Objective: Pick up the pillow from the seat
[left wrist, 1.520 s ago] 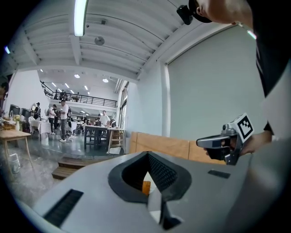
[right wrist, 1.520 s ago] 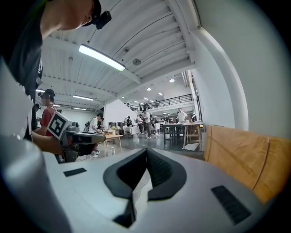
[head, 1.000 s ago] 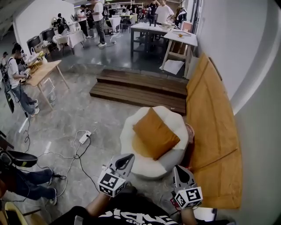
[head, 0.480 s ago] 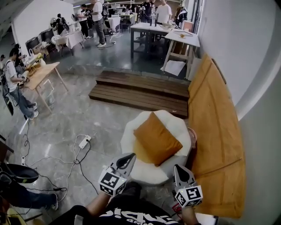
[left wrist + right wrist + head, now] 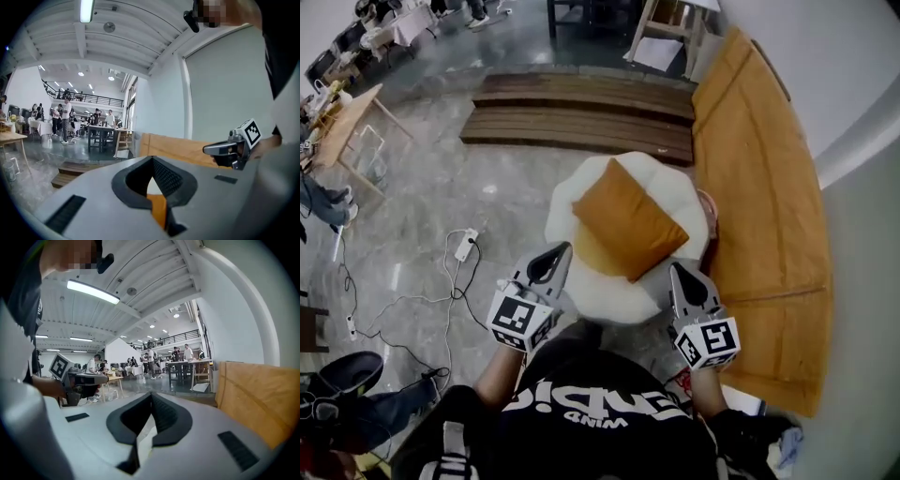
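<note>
Orange pillow (image 5: pixel 628 223), beyond left hand-held gripper (image 5: pixel 555 255), right hand-held gripper (image 5: pixel 681 275)

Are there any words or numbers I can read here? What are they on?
Shirt: big white letters, upside down from here and creased; I can't read them for sure.
Cubes on the left hand-held gripper and the right hand-held gripper: only black-and-white square patterns, no words or numbers.
Everything else: no writing big or sharp enough to read.
</note>
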